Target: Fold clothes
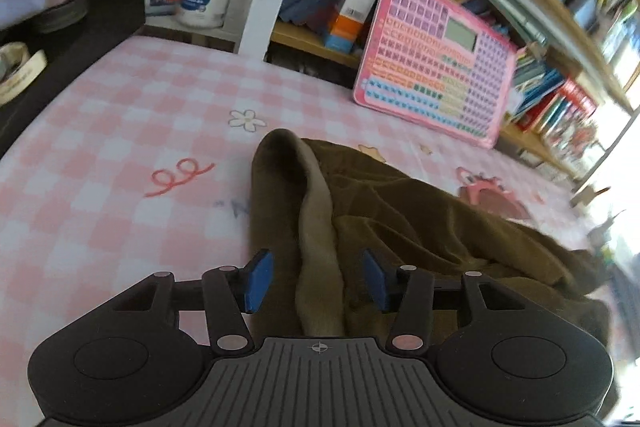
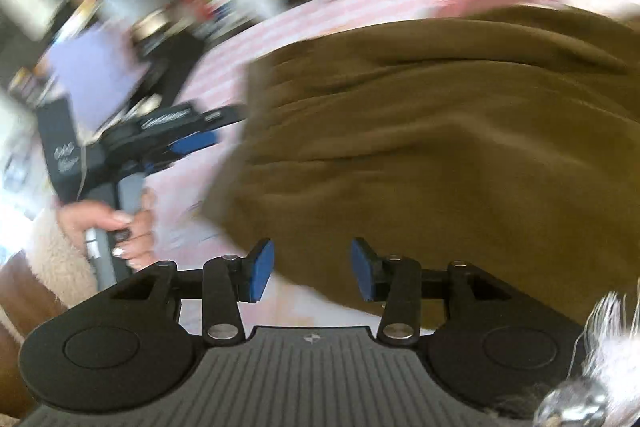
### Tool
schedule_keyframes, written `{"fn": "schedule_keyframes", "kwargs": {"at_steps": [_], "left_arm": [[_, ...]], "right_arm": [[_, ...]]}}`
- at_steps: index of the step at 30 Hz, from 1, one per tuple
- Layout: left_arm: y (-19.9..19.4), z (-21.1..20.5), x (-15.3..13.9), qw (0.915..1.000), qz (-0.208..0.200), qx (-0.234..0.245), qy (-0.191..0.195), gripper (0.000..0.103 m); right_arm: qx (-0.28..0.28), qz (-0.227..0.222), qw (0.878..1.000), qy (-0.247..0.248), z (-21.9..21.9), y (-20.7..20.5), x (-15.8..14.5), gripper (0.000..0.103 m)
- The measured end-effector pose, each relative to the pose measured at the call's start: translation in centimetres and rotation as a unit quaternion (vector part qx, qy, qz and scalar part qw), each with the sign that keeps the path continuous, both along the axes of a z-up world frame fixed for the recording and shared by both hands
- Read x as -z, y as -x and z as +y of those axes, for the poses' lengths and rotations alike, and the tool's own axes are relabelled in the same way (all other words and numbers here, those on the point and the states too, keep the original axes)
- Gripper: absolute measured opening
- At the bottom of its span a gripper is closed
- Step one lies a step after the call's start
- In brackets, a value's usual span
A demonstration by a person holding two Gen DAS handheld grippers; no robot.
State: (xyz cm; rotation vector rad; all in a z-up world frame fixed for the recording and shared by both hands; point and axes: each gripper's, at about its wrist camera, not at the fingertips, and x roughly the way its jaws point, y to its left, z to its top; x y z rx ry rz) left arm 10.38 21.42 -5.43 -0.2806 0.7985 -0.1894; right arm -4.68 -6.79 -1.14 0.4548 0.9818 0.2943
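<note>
A: Left gripper [image 1: 318, 281]: jaws stand well apart, and a raised ridge of the garment [image 1: 400, 211] with its pale lining runs up between the pads. Nothing is pinched; whether cloth touches either pad I can't tell.

B: Right gripper [image 2: 312, 271]: jaws also wide apart, holding nothing. The garment's near edge lies just beyond the right pad. That view is badly smeared, so I'd trust it little.

A: The brown garment lies rumpled on the pink checked sheet [image 1: 120, 147], partly turned so the lining shows. Half folded or just bunched, I can't say.

B: If a grasp is coming, close on the whole ridge, both layers, deep in the pads, so the lining doesn't slip out.

A: And slow the right side; set it on a clear edge, apart from the left, so the cloth hangs flat between them. The hand [image 2: 116, 227] holding the left gripper is near.
</note>
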Motion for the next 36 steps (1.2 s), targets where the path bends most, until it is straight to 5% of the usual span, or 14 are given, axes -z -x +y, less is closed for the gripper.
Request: {"fn": "schedule_keyframes", "kwargs": {"at_steps": [3,6,11,13,16,23,27,30,36], "left_arm": [[-1.3,-0.8,0.8,0.9995,0.008,-0.014,-0.026,0.042],[-1.3,-0.7,0.9,0.9998,0.001,-0.016,-0.01,0.002],[1.9,1.8,-3.8,0.9935,-0.088,-0.043,0.058,0.002],[1.3,3.6,-3.2,0.9934,-0.073,-0.08,0.039,0.002],[-0.8,5.3,0.4,0.9963,0.007,-0.083,-0.021,0.008],[1.2,6.6,-0.8,0.9933,-0.025,-0.112,-0.013,0.016],[4.7,5.3,-2.6,0.9965,-0.063,-0.054,0.014,0.016],[6.6,3.8,-2.2,0.9984,-0.055,-0.014,-0.005,0.016],[7.4,3.1,0.4,0.9993,-0.004,-0.013,-0.034,0.016]], "right_arm": [[0.085,0.004,0.996,-0.007,-4.1,2.4,0.2,0.041],[0.146,0.007,0.989,-0.016,-6.7,4.2,0.6,0.041],[0.198,0.014,0.98,-0.009,-8.9,5.4,0.9,0.041],[0.206,0.014,0.978,-0.003,-9.6,5.7,0.9,0.041],[0.211,0.011,0.977,0.009,-10.3,6.0,0.7,0.041],[0.248,0.019,0.966,0.073,-12.2,5.3,1.4,0.042],[0.276,0.026,0.954,0.116,-13.7,4.8,2.0,0.045],[0.297,0.031,0.943,0.148,-14.8,4.5,2.4,0.046],[0.301,0.052,0.935,0.182,-15.3,3.0,3.6,0.046]]}}
